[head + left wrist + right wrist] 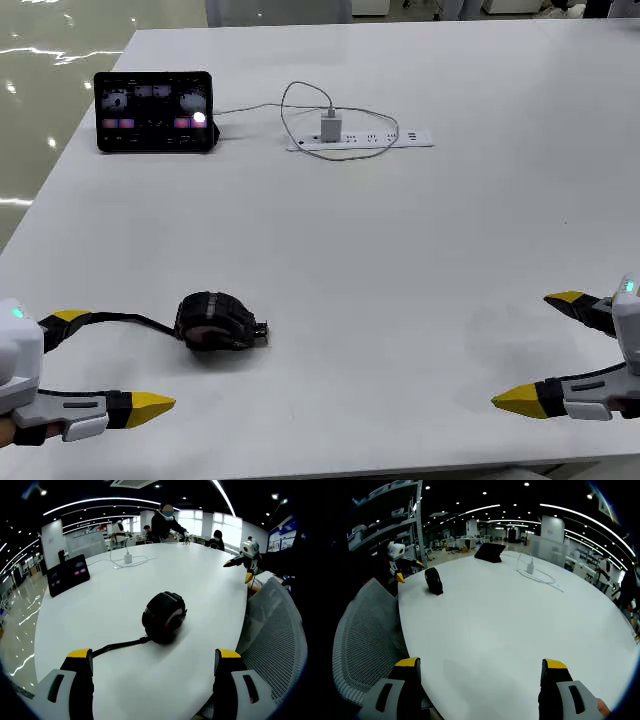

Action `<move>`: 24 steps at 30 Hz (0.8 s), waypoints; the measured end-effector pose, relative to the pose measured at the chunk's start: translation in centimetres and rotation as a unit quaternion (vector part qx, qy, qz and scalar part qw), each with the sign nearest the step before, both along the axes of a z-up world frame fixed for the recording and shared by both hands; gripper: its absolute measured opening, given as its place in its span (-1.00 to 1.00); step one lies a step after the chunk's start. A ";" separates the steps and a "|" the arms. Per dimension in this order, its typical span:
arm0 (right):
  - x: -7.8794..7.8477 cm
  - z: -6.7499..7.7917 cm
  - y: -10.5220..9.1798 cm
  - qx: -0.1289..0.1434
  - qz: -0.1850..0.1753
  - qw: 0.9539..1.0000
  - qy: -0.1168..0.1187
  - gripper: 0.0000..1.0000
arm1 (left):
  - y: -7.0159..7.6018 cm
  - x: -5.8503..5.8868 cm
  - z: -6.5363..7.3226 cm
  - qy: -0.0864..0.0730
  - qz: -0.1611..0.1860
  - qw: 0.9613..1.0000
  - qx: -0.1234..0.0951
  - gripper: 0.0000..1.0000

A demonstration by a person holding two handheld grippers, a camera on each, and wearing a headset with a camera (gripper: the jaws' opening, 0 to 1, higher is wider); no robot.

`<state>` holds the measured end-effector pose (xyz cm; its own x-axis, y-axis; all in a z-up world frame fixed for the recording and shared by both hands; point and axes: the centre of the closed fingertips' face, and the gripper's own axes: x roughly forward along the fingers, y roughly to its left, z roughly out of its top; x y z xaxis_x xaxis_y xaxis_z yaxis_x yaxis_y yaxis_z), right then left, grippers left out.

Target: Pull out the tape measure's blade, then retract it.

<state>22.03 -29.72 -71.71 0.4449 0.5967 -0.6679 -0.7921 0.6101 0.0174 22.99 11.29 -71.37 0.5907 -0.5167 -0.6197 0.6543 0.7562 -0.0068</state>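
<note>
A tablet (153,111) is carried on the white bench (400,250) in a lit hall. The tape measure (215,321) is laid just ahead of the wide-spread left gripper (125,360), well apart from the equally wide right gripper (522,350).

No text legible anywhere – tablet (153,110) screen blurred

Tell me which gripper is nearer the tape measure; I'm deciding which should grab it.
Left. The left gripper sits beside the tape measure, jaws open toward it; the right gripper is far opposite.
</note>
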 end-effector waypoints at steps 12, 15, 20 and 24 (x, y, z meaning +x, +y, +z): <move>-0.1 0.1 0.1 0.005 0.000 1.000 0.004 0.99 | -0.1 0.0 0.1 -0.001 -0.002 1.000 -0.002 0.98; -0.1 0.0 0.1 0.003 0.004 1.000 0.003 0.99 | -0.4 0.0 0.3 0.005 0.002 1.000 -0.015 0.98; 0.3 0.4 0.5 0.009 0.005 1.000 -0.005 0.99 | -0.4 0.2 0.3 0.002 -0.007 1.000 0.005 0.98; 0.3 0.6 1.0 0.013 0.014 1.000 -0.008 0.99 | -0.5 0.6 0.7 0.003 -0.016 1.000 0.003 0.98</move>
<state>22.31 -28.76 -71.14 0.4384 0.6262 -0.6447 -0.8089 0.5876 0.0206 23.55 10.79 -70.72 0.5712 -0.5310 -0.6259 0.6775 0.7355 -0.0057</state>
